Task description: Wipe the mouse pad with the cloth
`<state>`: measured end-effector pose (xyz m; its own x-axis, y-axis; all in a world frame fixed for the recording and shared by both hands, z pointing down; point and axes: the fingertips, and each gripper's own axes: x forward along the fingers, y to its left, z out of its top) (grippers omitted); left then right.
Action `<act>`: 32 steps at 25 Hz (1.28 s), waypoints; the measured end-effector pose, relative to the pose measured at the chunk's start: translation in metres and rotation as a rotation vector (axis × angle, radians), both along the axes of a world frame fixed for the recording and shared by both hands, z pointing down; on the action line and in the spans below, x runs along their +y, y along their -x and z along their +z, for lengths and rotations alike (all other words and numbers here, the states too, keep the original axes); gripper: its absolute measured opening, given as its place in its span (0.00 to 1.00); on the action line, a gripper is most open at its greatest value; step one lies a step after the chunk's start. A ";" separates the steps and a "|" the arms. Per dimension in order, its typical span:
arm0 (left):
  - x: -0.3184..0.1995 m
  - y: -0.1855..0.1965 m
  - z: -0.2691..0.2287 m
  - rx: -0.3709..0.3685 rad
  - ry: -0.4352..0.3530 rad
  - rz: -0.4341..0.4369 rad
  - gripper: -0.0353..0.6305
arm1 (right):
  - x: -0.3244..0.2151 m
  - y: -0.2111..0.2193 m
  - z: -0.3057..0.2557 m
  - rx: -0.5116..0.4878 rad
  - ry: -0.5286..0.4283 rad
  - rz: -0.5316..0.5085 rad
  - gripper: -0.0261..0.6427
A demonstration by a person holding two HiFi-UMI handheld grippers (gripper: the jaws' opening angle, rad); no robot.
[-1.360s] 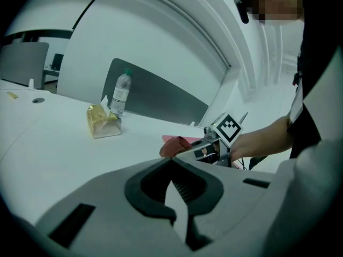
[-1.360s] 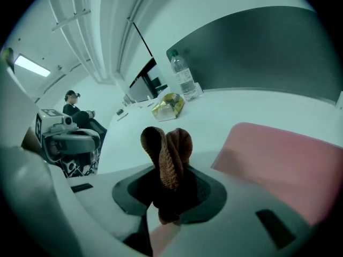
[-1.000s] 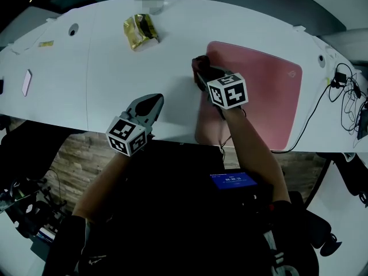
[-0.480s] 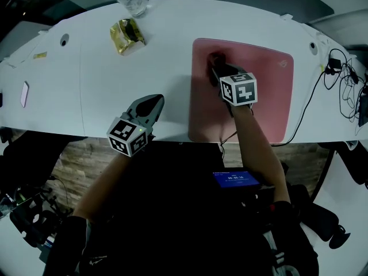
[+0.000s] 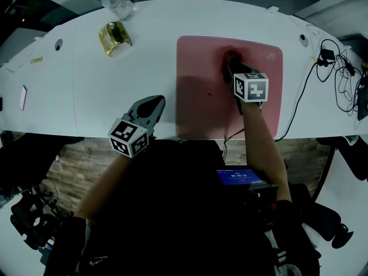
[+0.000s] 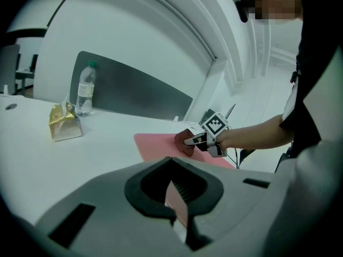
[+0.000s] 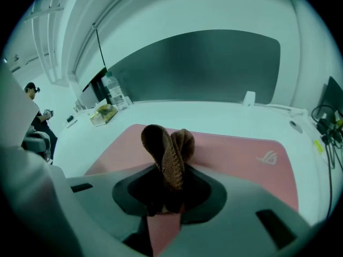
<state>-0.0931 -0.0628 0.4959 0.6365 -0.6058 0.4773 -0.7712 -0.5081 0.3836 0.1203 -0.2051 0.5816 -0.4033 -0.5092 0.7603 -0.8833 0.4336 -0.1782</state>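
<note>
Mouse pad [image 5: 201, 105] lies on desk [image 5: 115, 91] | right claw [image 7: 164, 196] pinches cloth [image 7: 165, 151] against pad's far middle | left claw [image 6: 179, 199] pressed together, empty, at near desk edge | wiping seems under way, near half likely left

Not much to read here tbh. The only real mark is a pale logo [image 7: 266, 157], a slanted eye-like shape with no letters, printed near the far right corner of the pink mouse pad [image 7: 230, 143]. There are black-and-white square code patterns, no digits, on one cube [image 5: 251, 87] over the pad and on the other cube [image 5: 128, 137] at the near edge of the worktop [image 5: 86, 96]. A small blue screen [image 5: 236, 176] below that edge shows a line of pale characters, too small to read. The label on the bottle [image 5: 118, 6] and the print on the gold packet [image 5: 114, 37] can't be made out either.
</note>
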 end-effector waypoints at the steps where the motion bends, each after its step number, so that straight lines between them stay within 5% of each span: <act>1: 0.001 -0.004 0.000 -0.002 0.000 0.001 0.06 | -0.001 -0.009 0.000 0.005 -0.002 0.010 0.22; 32: -0.005 -0.097 -0.002 -0.002 -0.036 -0.014 0.06 | -0.012 -0.212 0.000 0.132 -0.056 0.186 0.22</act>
